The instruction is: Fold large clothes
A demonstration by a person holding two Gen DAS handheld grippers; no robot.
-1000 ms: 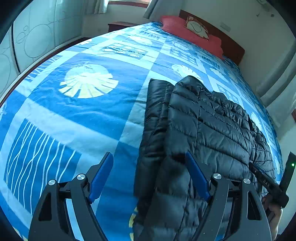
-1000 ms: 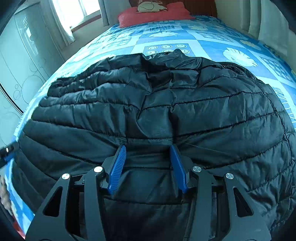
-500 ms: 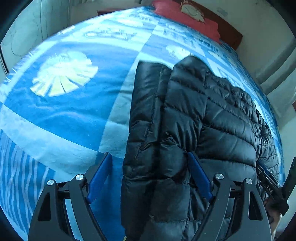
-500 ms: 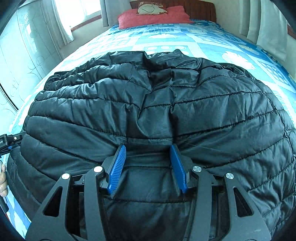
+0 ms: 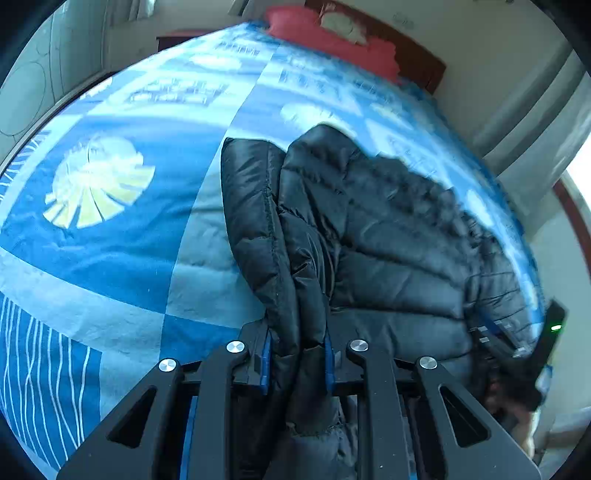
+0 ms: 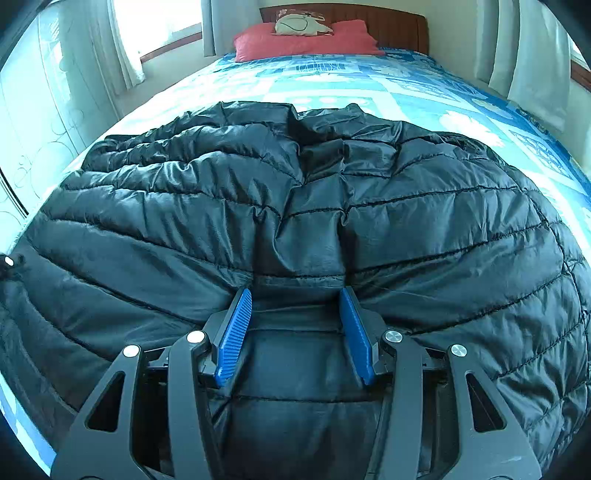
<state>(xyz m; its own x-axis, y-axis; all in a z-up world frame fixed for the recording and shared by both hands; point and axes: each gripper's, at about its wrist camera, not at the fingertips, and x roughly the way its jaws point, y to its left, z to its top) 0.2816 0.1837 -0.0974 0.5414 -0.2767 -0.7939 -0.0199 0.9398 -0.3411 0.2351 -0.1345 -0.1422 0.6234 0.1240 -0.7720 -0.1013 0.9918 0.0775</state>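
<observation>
A black quilted puffer jacket [image 5: 388,236] lies folded on the blue patterned bedspread [image 5: 110,240]. My left gripper [image 5: 297,354] is shut on the jacket's left edge, with the layered fabric pinched between the blue pads. In the right wrist view the jacket [image 6: 369,221] fills the frame. My right gripper [image 6: 295,325] has its jaws partly apart, with a fold of the jacket's near edge bunched between them. The right gripper also shows at the left wrist view's right edge [image 5: 524,350].
Red pillows [image 6: 306,40] and a wooden headboard [image 6: 388,26] stand at the bed's far end. Curtains [image 6: 535,55] hang to the right, a window [image 6: 155,29] and wardrobe doors [image 6: 37,129] to the left.
My left gripper moved onto the jacket's left edge and closed on it. The right gripper stayed on the near edge with the same jaw spacing.
</observation>
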